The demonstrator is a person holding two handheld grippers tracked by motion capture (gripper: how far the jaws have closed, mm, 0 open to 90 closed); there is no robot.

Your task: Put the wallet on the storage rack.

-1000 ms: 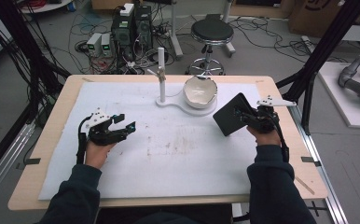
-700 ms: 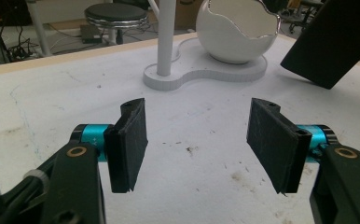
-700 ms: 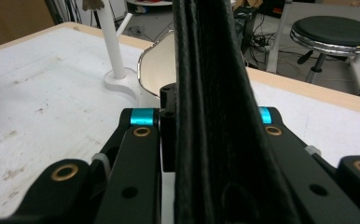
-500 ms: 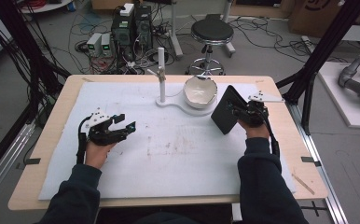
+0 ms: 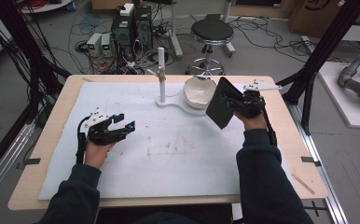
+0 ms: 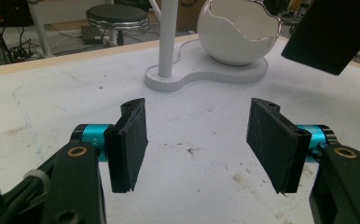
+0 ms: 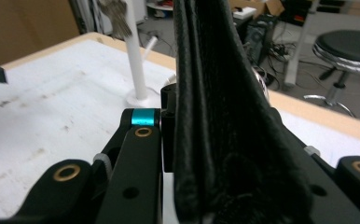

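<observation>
The black wallet (image 5: 221, 103) hangs tilted above the desk (image 5: 52, 126) near its far right corner, lifted clear of the white mat (image 5: 178, 154), and the right tool (image 5: 241, 103) is clenched on it. In the right gripper view the wallet (image 7: 215, 107) stands edge-on between the two black jaws, its folded leather layers pressed together. In the left gripper view a dark corner of it (image 6: 332, 32) shows at the top right.

Just beside the wallet, toward the middle of the far edge, sits a white bowl shaped like a cracked eggshell (image 5: 199, 91) on a flat white base (image 5: 178, 103). A slim white post (image 5: 161, 74) rises from the same base, with a small bunch of keys (image 7: 115, 16) hanging off it. The bowl stands closest in the wallet's way; the two look nearly touching from above, though I cannot tell whether they meet.

Well apart, near the left edge of the desk, the left tool (image 5: 122, 125) rests low over the mat, released, its pads (image 6: 131, 140) parted with nothing between them.

Beyond the far edge stand a round black stool (image 5: 211, 32) and computer cases (image 5: 131, 28) amid floor cables.
</observation>
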